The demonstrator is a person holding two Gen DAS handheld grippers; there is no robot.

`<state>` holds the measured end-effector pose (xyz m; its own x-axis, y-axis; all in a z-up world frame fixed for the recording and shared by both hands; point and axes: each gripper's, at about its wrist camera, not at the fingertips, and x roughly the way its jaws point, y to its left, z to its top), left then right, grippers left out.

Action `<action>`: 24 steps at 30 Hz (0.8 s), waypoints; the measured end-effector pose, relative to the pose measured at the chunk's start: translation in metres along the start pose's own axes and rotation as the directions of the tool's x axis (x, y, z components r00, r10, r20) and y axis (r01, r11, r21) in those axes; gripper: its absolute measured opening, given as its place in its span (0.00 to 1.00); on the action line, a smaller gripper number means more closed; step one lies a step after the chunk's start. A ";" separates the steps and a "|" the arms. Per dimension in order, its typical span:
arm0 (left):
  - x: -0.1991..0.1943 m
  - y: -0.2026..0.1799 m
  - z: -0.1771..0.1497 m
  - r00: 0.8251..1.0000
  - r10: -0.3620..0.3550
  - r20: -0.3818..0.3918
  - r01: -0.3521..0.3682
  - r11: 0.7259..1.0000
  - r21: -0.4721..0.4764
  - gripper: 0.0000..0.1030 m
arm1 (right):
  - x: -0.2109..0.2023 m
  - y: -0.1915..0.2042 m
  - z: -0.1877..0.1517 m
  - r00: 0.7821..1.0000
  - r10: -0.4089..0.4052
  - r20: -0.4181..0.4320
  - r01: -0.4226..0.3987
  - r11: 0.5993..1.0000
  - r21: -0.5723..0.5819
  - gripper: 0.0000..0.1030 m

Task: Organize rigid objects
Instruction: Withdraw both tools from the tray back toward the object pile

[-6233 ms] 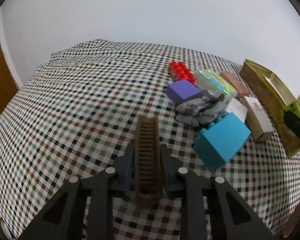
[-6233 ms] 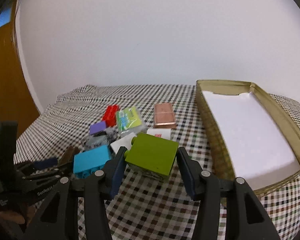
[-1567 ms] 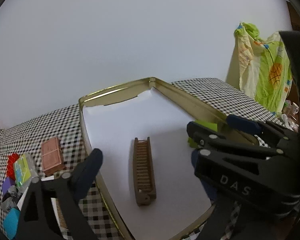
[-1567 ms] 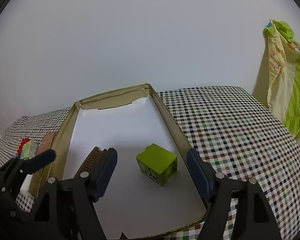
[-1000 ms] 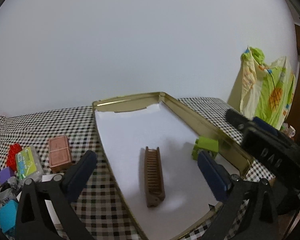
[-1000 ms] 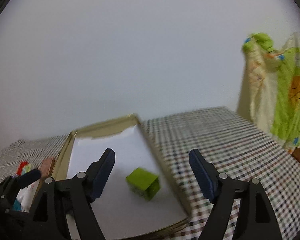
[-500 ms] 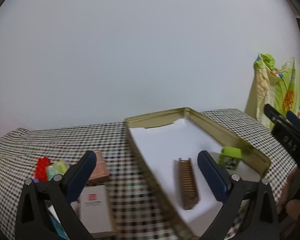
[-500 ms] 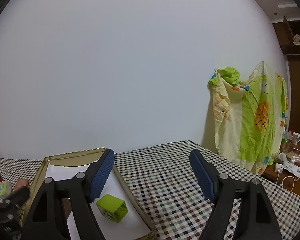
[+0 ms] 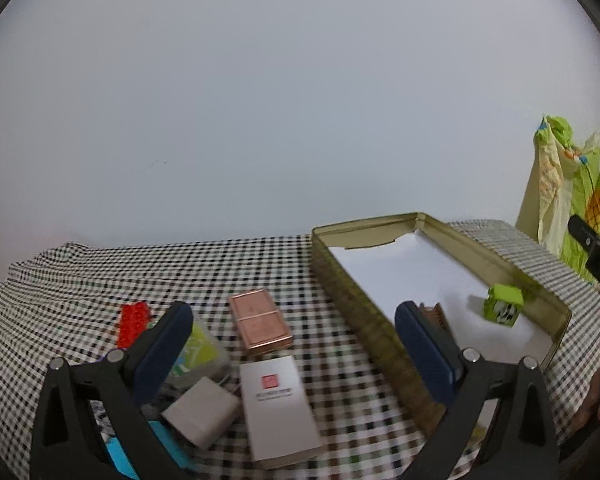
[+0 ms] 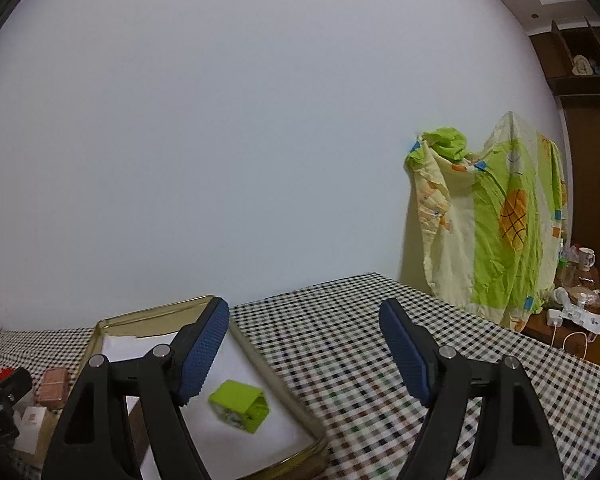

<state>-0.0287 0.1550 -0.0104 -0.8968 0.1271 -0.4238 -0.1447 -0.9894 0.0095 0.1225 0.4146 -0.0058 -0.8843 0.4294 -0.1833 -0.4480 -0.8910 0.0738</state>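
Both tools are held wide apart with nothing between the pads: left tool point(image 9: 292, 344), right tool point(image 10: 304, 344). The green block point(image 10: 239, 405) and brown comb point(image 9: 435, 316) are seen inside the gold tin tray point(image 9: 360, 312), right of frame. The copper case point(image 9: 259, 321), white box point(image 9: 278, 404), red brick point(image 9: 133, 322) are left on the checkered tabletop point(image 9: 80, 280), lower left.

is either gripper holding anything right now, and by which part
Nothing is held. The left gripper and the right gripper are both open with bare fingers; the green block lies loose in the gold tray.
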 end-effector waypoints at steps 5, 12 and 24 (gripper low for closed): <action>-0.005 0.014 -0.006 1.000 0.014 -0.005 -0.014 1.000 0.012 0.99 | -0.012 0.011 -0.004 0.999 0.033 -0.010 -0.033 0.999 0.016 0.77; -0.011 0.043 -0.013 0.999 0.015 -0.029 -0.016 0.999 -0.030 0.99 | -0.039 0.027 -0.008 0.996 0.084 -0.031 -0.084 0.996 0.012 0.77; -0.017 0.087 -0.025 0.996 0.014 -0.087 -0.019 0.998 -0.054 0.99 | -0.069 0.084 -0.019 0.969 0.236 -0.080 -0.239 0.970 -0.035 0.77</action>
<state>-0.0153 0.0652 -0.0252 -0.8589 0.1063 -0.5010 -0.1047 -0.9940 -0.0315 0.1479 0.3074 -0.0060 -0.9517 0.1940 -0.2382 -0.2186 -0.9724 0.0814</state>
